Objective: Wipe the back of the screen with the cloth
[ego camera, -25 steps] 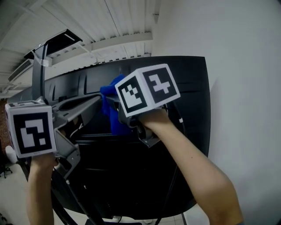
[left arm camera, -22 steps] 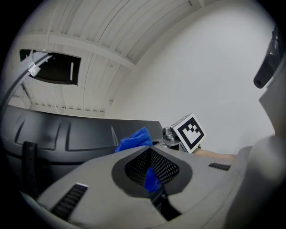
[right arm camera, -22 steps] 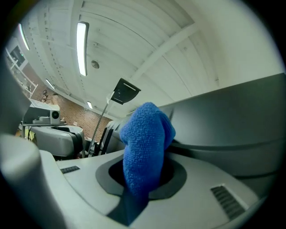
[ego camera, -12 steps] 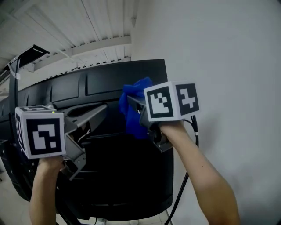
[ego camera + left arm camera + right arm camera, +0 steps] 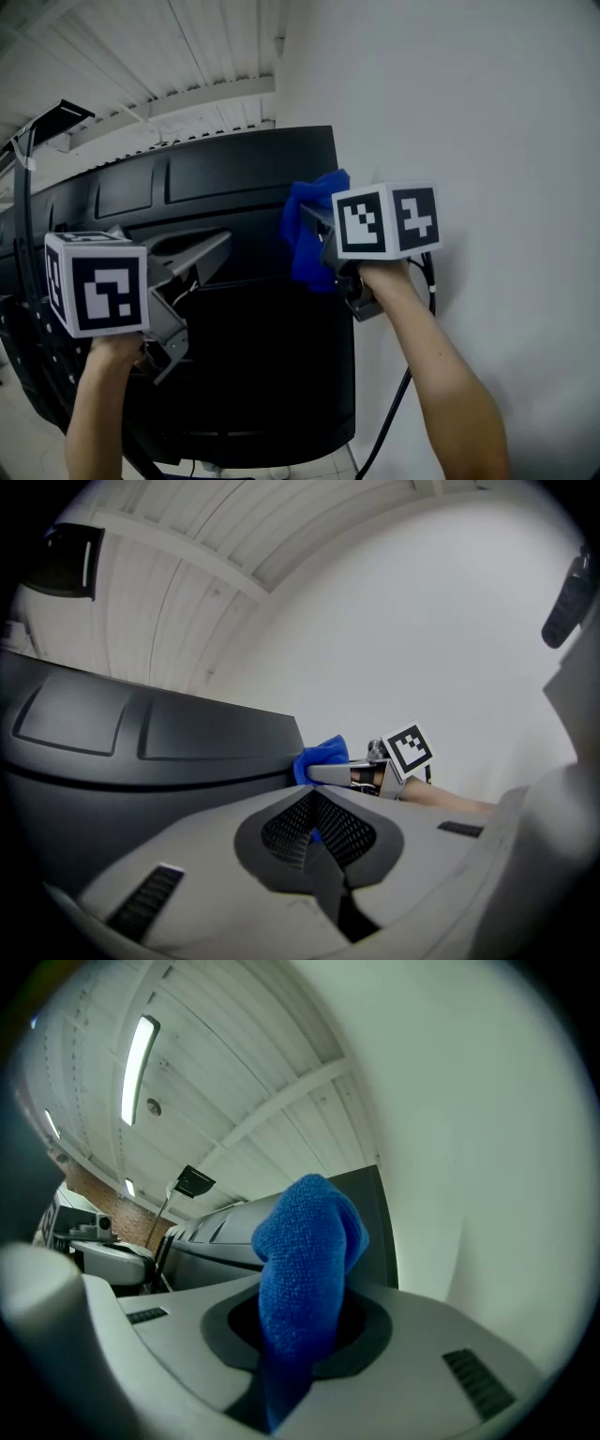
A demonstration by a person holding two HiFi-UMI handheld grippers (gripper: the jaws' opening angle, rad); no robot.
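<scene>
Head view: The right gripper (image 5: 322, 246) is clamped on a blue cloth (image 5: 309, 234). The cloth bunches ahead of its jaw tips and presses against the dark back of the screen (image 5: 234, 375), near the screen's upper edge on the side next to the white wall (image 5: 487, 112). The left gripper (image 5: 214, 246) is well to the left of the right one and slightly lower. Its tips point at the screen back, jaws drawn together into a wedge. A black cable (image 5: 389, 412) hangs under the right forearm, between screen edge and wall.

Left gripper view: The left gripper (image 5: 312, 801) has its jaws closed against each other, with nothing held. The screen (image 5: 141, 761) lies just ahead and to the left of the tips. Beyond the tips, the cloth (image 5: 323, 755) sits at the screen's far corner, with the right gripper (image 5: 342, 773) directly behind it.

Right gripper view: The right gripper (image 5: 309, 1335) has its jaws closed on the cloth (image 5: 305, 1269), which stands up between them as a folded wad. The screen (image 5: 370, 1204) edge shows just behind the wad. A ceiling light (image 5: 138, 1068) is lit at the upper left.
</scene>
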